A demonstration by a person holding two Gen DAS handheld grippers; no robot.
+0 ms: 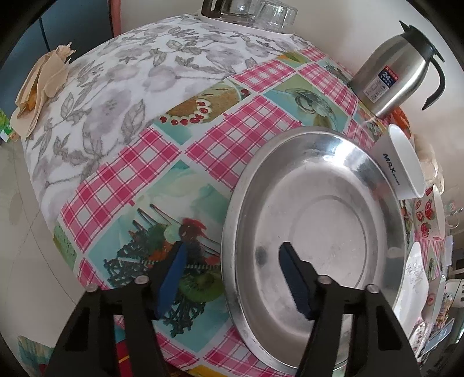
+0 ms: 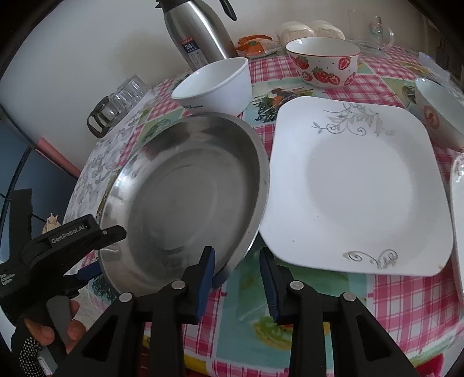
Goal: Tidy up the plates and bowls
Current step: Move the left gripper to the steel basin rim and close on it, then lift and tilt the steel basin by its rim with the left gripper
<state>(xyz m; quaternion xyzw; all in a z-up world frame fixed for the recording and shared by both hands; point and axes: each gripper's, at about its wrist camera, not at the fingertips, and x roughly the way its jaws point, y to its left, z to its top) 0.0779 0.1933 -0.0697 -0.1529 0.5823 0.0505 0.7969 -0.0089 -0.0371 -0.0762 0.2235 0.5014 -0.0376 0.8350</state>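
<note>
In the left wrist view, the left tongs (image 1: 230, 258) were released, with a wide gap between the two blue pads. They straddled the left rim of the steel plate (image 1: 319, 203): the left pad was over the table (image 1: 139, 156) and the right pad was over the inside of the plate. I cannot tell if either pad touched the rim. The steel plate lay on the checked cloth at the right part of the table. Just beyond its far right rim stood a white bowl (image 1: 403, 162), and behind that a steel flask (image 1: 397, 72). Some glass cups (image 1: 255, 11) were at the far edge, and crumpled paper (image 1: 43, 84) lay at the left edge.

In the right wrist view, the right tongs (image 2: 236, 262) were also released. Their left pad was at the near right rim of the steel plate (image 2: 185, 188), and the right pad was over the cloth, near the corner of the square plate (image 2: 356, 185). The steel plate looked tilted, with its right edge over the left edge of the square plate. The left tongs (image 2: 90, 269) came in from the left at the plate's near left rim, held by a gloved hand (image 2: 43, 333). Behind the plates stood the white bowl (image 2: 214, 84), a strawberry bowl (image 2: 324, 61) and the flask (image 2: 197, 32); another bowl (image 2: 438, 113) was at the right
</note>
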